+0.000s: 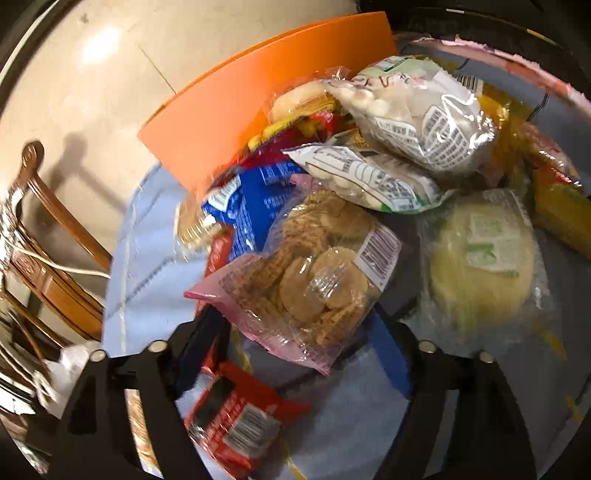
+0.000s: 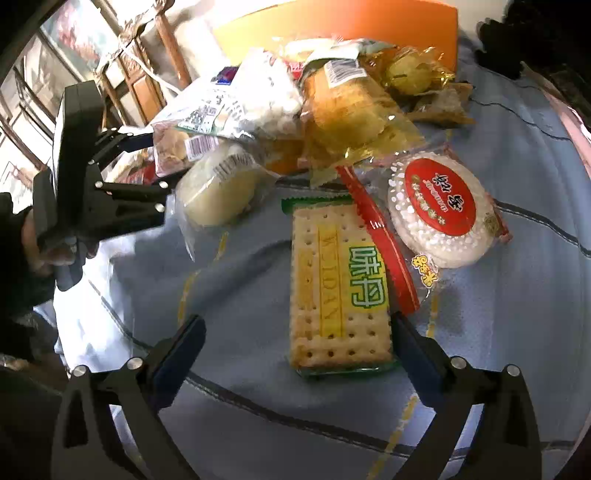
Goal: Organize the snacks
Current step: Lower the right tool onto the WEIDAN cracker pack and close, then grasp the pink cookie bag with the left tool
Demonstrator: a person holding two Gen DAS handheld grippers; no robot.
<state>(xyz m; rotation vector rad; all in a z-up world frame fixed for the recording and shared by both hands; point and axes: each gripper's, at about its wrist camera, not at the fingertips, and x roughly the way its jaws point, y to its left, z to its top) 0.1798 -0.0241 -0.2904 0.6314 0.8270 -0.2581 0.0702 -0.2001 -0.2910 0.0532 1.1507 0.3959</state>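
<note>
Over at 9 o'clock in the right wrist view, the left hand-held gripper (image 2: 157, 166) is black and angular, reaching into a heap of crinkly snack bags (image 2: 295, 103). From its own camera, the jaws stand wide around a clear, pink-edged bag of round waffle-textured biscuits (image 1: 314, 280); whether the pads actually press on it I can't tell. A shiny red wrapper (image 1: 236, 417) lies at 6 o'clock, its print too blurred to read.

Moving toward the middle, a round pale cake in clear film (image 2: 218, 195) sits at the edge of the heap, barcode showing. Behind the pile at 12 o'clock stands a flat orange board (image 2: 369, 26), its top cut off.

Dead centre lies a long rectangular cracker pack (image 2: 340, 288), dotted with holes, green-trimmed, reading "WEIDAN" plus two green Chinese characters. The right hand-held gripper (image 2: 295, 332), blue-padded, is spread wide to either side of its near end, holding nothing.

At 2 o'clock, just beside it, there's a round white puffed-rice cake (image 2: 443, 214) with a red oval label I can't make out.

Everything rests on a desk under a smooth pale-blue cloth (image 2: 517, 332) with dark and yellow lines.
</note>
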